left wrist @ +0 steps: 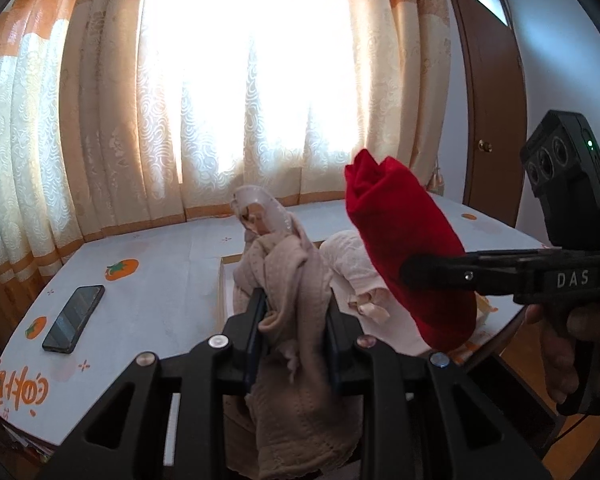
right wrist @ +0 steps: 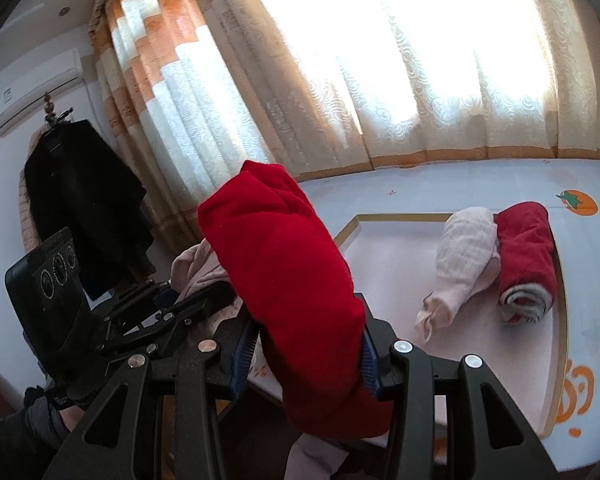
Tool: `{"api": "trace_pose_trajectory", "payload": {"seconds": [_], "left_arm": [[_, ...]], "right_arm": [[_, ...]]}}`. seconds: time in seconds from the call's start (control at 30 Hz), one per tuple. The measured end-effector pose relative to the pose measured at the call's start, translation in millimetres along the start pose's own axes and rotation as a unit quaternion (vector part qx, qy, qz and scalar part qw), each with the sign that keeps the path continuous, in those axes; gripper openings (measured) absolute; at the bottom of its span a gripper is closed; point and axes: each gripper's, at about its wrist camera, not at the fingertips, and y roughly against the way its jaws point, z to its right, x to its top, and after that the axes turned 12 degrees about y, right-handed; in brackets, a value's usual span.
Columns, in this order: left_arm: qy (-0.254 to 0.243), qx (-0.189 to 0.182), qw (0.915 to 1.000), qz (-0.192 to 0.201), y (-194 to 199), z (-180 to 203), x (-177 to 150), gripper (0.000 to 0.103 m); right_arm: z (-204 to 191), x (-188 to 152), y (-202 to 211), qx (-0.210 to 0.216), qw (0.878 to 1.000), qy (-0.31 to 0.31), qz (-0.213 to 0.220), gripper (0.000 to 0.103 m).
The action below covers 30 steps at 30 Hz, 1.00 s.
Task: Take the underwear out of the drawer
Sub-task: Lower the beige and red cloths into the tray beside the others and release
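A limp beige perforated knit garment (left wrist: 296, 300) is clamped by the left gripper (left wrist: 294, 320); a plush red roll (right wrist: 296, 280) is pinched by the right gripper (right wrist: 306, 344) — beyond, two rolled pieces (right wrist: 496, 260) lie in the drawer (right wrist: 400, 264).

A dark phone (left wrist: 73, 315) lies on the patterned tabletop (left wrist: 160, 280); a black coat (right wrist: 86, 216), perhaps, hangs beside curtains (right wrist: 204, 92).

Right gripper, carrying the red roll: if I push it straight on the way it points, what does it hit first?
Probably nothing close: past the red roll in the right gripper, the line seems to run on to the curtain. Depth is unclear.
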Motion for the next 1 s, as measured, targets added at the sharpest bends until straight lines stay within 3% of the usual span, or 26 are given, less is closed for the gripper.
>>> {"api": "trace_pose_trajectory", "payload": {"seconds": [0.27,0.5,1.0], "left_arm": [[0.015,-0.006,0.9994,-0.031,-38.9,-4.0,25.6,0.025],[0.054,-0.012,0.9948,-0.086,-83.0,-18.1,39.2,0.025],[0.059,0.004,0.9864,-0.153,-148.5,-30.3,54.1,0.025]], "right_arm": [[26.7,21.6,-26.4,-0.005,0.999,-0.037,-0.012,0.047],[49.3,32.7,-54.3,-0.009,0.997,-0.074,-0.03,0.047],[81.5,48.4,-106.4,-0.031,0.992,-0.105,-0.067,0.047]]}}
